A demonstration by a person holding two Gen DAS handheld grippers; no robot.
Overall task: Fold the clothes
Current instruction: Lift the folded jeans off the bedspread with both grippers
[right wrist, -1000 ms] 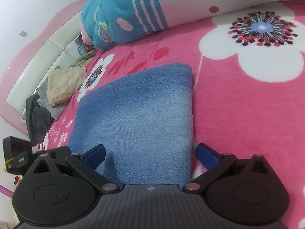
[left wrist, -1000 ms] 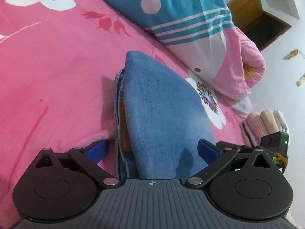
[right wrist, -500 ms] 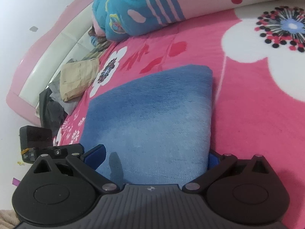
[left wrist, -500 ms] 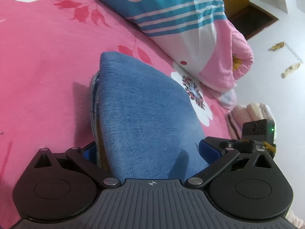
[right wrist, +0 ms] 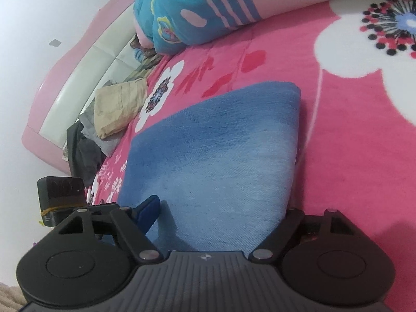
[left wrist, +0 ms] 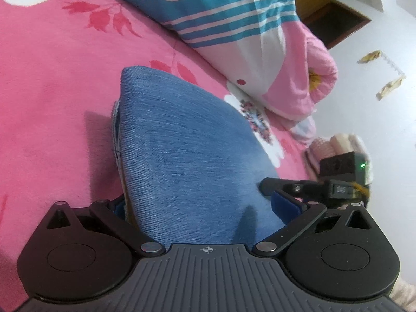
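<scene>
The folded blue denim garment [left wrist: 192,156] lies as a thick, layered bundle on the pink flowered bed blanket [left wrist: 52,78]. The left gripper [left wrist: 202,205] straddles its near edge, jaws wide, one pad low beside the stacked layers; the right gripper [right wrist: 221,208] does likewise on its side, also spread wide, clamping nothing. Risks, as I judge them — if a jaw closes on only the top layer, the bundle peels open; uneven lift w/ the two grippers skews the fold; stiff denim may spring back, or a pad may snag the plush blanket.

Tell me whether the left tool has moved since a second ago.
Yes. The left tool has advanced over the folded jeans, toward the striped quilt.
</scene>
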